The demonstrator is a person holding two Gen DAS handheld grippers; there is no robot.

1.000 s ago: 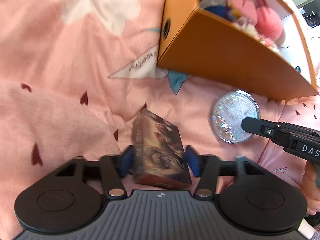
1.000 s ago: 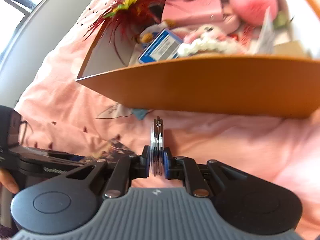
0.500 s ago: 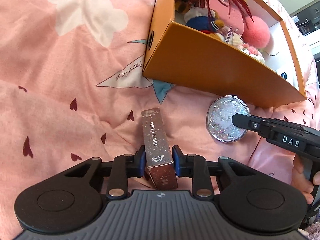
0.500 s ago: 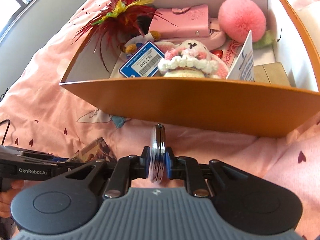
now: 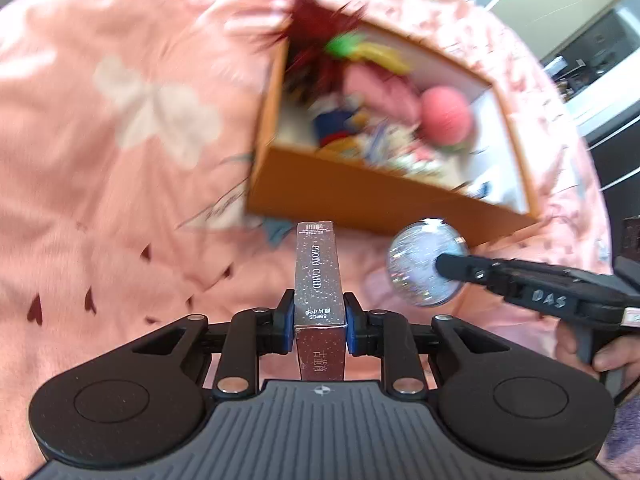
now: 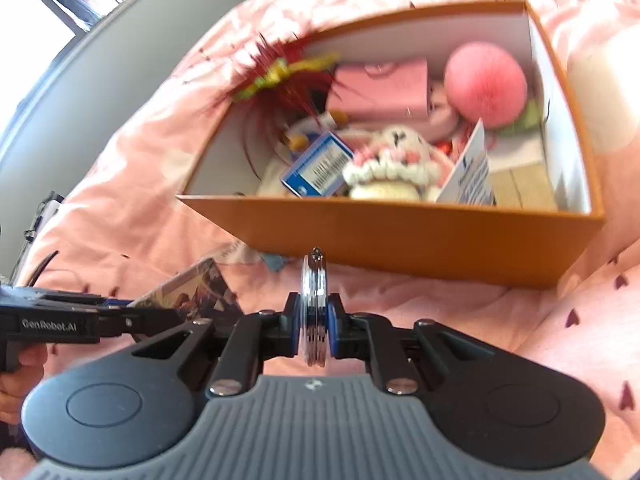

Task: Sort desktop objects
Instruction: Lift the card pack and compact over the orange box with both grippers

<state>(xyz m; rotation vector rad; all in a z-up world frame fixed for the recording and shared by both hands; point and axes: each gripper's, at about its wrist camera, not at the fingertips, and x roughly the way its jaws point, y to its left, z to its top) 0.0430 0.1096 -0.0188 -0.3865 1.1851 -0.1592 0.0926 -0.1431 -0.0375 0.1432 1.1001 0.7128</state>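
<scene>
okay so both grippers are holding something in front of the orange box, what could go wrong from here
1. The right gripper pinches the round mirror on its flat faces near one edge only, so it could swing or slip out.
2. The left gripper clamps just the near end of the card box, which sticks far forward and might tip.
3. The orange box is crowded with toys, like the pink pompom, so dropped things may land on top and slide off.

Black gripper (image 5: 319, 322), blue pads (image 5: 286, 328), silver screws, ribbed grey housing.
</scene>
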